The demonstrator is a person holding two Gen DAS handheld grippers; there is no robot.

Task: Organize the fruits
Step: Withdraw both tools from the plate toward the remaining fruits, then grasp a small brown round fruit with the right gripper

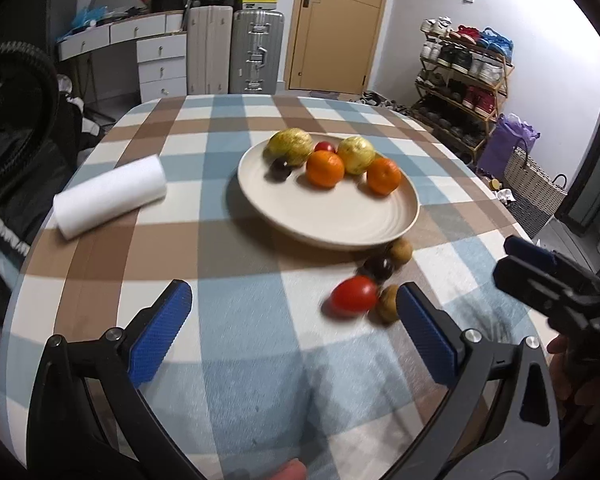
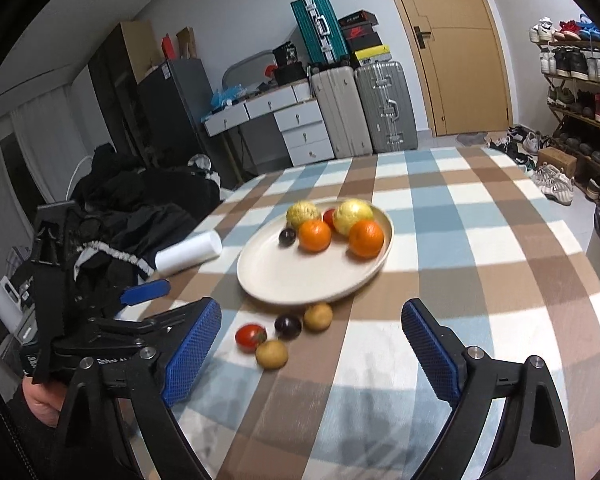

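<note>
My left fingers (image 1: pixel 294 320): spread wide, blue pads apart, nothing between them, hanging over the counter (image 1: pixel 228 344) short of the loose fruit. My right fingers (image 2: pixel 312 344): likewise spread, empty, pointed at the same cluster; in the left wrist view they enter from the right edge.

Counter: round, under a checked cloth of blue, brown and white.

Plate (image 2: pixel 300 280): cream, round, at mid-counter. On it, toward the far rim:
- two yellow-green fruits, one on the left (image 2: pixel 303 213), one on the right (image 2: pixel 352 216);
- a small red tomato (image 2: pixel 329 216) between them, partly hidden;
- two oranges, left (image 2: pixel 314 235) and right (image 2: pixel 365 238), in front of the yellow-green pair;
- one dark plum (image 2: pixel 287 237) at the left of the group.

Loose on the cloth, just beside the plate's near rim, bunched close together:
- a red tomato (image 2: pixel 250 337), nearest my left fingers;
- a dark plum (image 2: pixel 288 326) beside it;
- two small brown fruits, one near the plate rim (image 2: pixel 318 317), one nearer me (image 2: pixel 272 354). Kind unclear; blurred.

White paper roll (image 1: pixel 110 196): lying on its side at the counter's left, well apart from the plate.

Beyond the counter: suitcases (image 1: pixel 256 54), a door, a shoe rack (image 1: pixel 464 76).
</note>
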